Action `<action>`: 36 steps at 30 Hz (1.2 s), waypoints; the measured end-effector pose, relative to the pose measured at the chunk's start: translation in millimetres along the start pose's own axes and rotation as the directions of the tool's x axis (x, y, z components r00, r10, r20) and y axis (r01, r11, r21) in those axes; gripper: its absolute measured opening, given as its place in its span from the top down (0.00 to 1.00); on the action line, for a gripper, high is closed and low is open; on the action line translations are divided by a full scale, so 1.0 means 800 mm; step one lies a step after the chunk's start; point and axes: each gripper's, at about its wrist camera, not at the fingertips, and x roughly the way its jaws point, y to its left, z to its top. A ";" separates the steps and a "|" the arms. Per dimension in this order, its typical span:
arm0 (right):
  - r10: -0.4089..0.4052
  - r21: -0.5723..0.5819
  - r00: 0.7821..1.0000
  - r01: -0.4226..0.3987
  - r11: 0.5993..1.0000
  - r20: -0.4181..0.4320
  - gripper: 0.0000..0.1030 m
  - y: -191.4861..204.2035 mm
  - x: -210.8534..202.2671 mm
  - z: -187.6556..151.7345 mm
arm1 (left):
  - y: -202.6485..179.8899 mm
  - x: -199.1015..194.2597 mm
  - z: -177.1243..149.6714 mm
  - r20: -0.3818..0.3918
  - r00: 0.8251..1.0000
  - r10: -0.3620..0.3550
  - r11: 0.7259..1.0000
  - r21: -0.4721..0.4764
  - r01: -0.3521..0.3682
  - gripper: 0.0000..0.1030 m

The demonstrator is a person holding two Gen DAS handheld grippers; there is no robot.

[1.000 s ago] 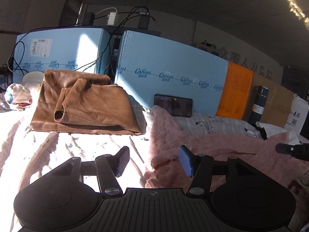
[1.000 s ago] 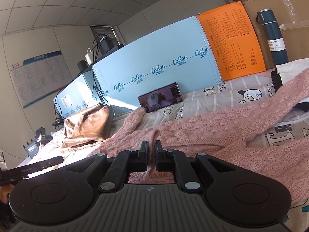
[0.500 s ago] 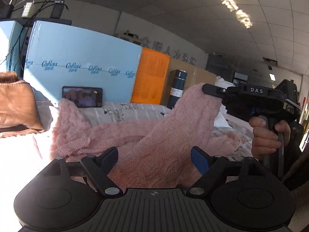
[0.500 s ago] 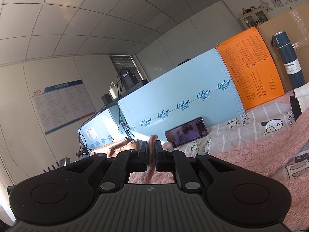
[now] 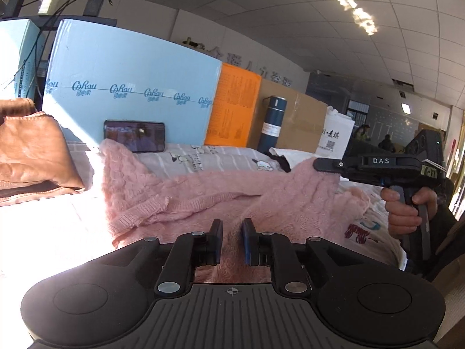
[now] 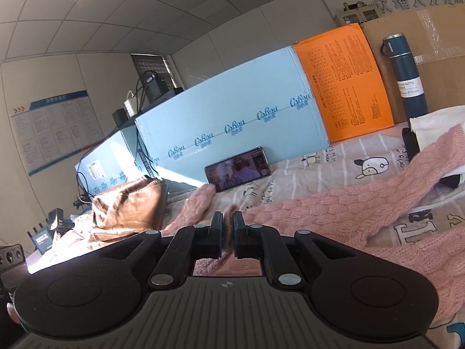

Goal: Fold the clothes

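A pale pink sweater (image 5: pixel 221 192) in a cable knit is lying across a bedsheet (image 5: pixel 209 157) striped grey and white and printed with black-and-white cartoon dogs. A tan-brown leather garment (image 5: pixel 32 151) is sitting at the far left. Behind, a light blue board (image 5: pixel 133 67) is carrying a row of darker blue script logos, with an orange board (image 5: pixel 235 107) covered in fine black print to its right. A dark teal bottle (image 5: pixel 273 125) with a white label is standing before brown cardboard (image 5: pixel 305 122). Both grippers (image 5: pixel 232 240) (image 6: pixel 228 235) are showing black.

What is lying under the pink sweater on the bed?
Under the pink sweater lies a striped sheet with cartoon prints. Whatever the sweater covers beneath its middle cannot be seen.
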 end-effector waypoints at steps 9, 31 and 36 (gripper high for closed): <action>-0.060 -0.006 0.994 0.060 0.998 -0.088 0.93 -0.015 0.004 -0.031 | -0.018 -0.010 0.000 0.010 0.997 -0.073 0.996 0.060 0.072 0.21; 0.075 -0.123 0.990 -0.090 0.988 -0.123 0.34 0.018 -0.002 -0.020 | -0.067 -0.032 -0.039 -0.022 0.990 0.141 0.895 0.430 -0.118 0.15; 0.134 -0.104 0.976 -0.154 0.983 -0.173 0.34 0.040 0.027 -0.021 | -0.044 -0.016 -0.043 -0.074 0.994 0.087 0.875 0.483 -0.041 0.78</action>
